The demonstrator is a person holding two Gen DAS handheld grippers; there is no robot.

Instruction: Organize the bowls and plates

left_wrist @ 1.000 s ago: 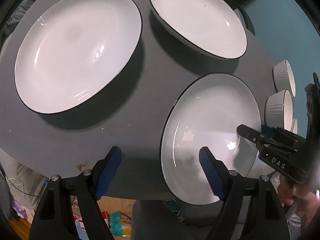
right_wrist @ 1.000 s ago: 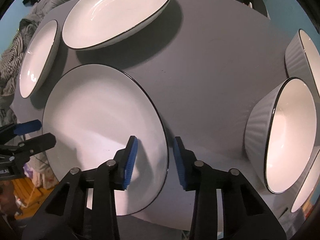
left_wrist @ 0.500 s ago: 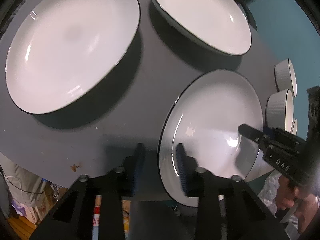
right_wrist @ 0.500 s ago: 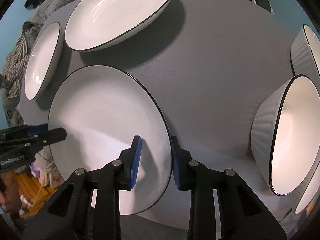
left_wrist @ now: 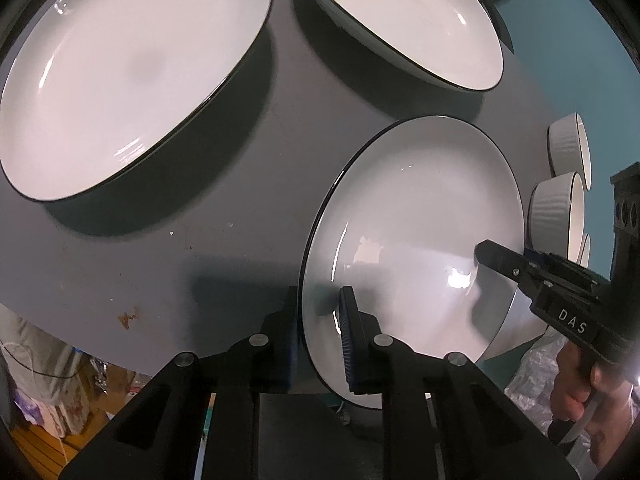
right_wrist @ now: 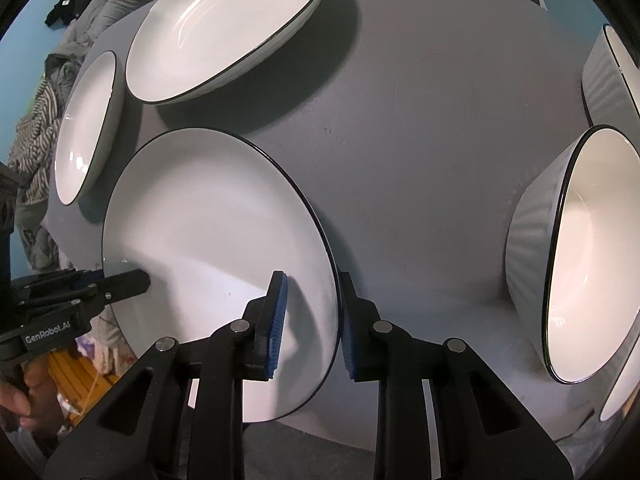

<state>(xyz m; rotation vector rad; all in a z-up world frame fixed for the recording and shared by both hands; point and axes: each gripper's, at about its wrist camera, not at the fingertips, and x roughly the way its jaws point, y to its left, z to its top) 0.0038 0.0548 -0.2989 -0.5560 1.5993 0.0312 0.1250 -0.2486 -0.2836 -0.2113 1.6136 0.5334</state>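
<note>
Left tongs and right tongs each clench opposite rims of the black-rimmed plate between them

A black left gripper with blue pads pinches the near rim of a white, black-edged plate on a grey table, while the right gripper clasps its far-right rim, two more plates beyond, ribbed bowls far right.
</note>
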